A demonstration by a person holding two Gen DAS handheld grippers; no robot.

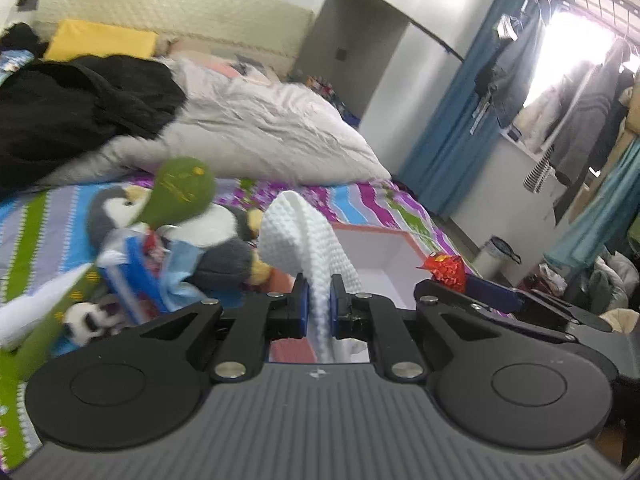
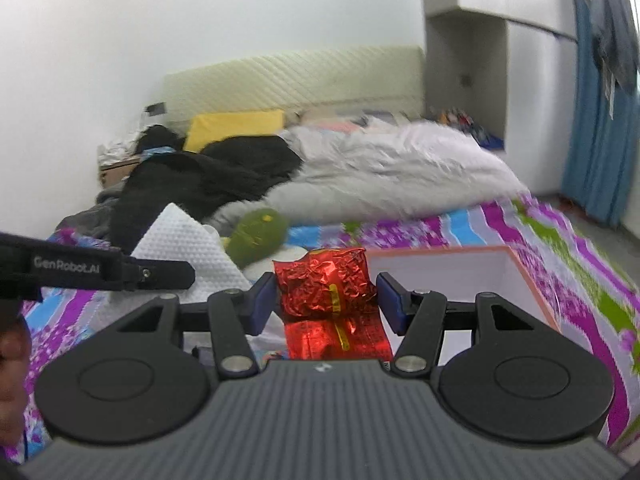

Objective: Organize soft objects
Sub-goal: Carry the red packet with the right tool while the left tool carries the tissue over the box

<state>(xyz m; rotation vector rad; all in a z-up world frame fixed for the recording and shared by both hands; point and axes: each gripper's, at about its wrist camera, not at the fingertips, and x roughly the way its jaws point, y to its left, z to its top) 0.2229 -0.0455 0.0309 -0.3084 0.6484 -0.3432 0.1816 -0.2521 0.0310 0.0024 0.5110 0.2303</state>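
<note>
Showing only from the left wrist: penguin plush (image 1: pixel 216 236) beside white cloth (image 1: pixel 308 240).

Daylight pours in from the window (image 1: pixel 576 52) at the upper right of the left wrist view and blows out to white glare there. The room is otherwise evenly bright, with soft shadows. Both fisheye views bend straight lines at the edges. Motion blur smears the duvet (image 2: pixel 400 168) and plush toys (image 1: pixel 168 232).

Black linkages, blue-padded fingers (image 2: pixel 265 295), seemingly ribbed grey housing
</note>
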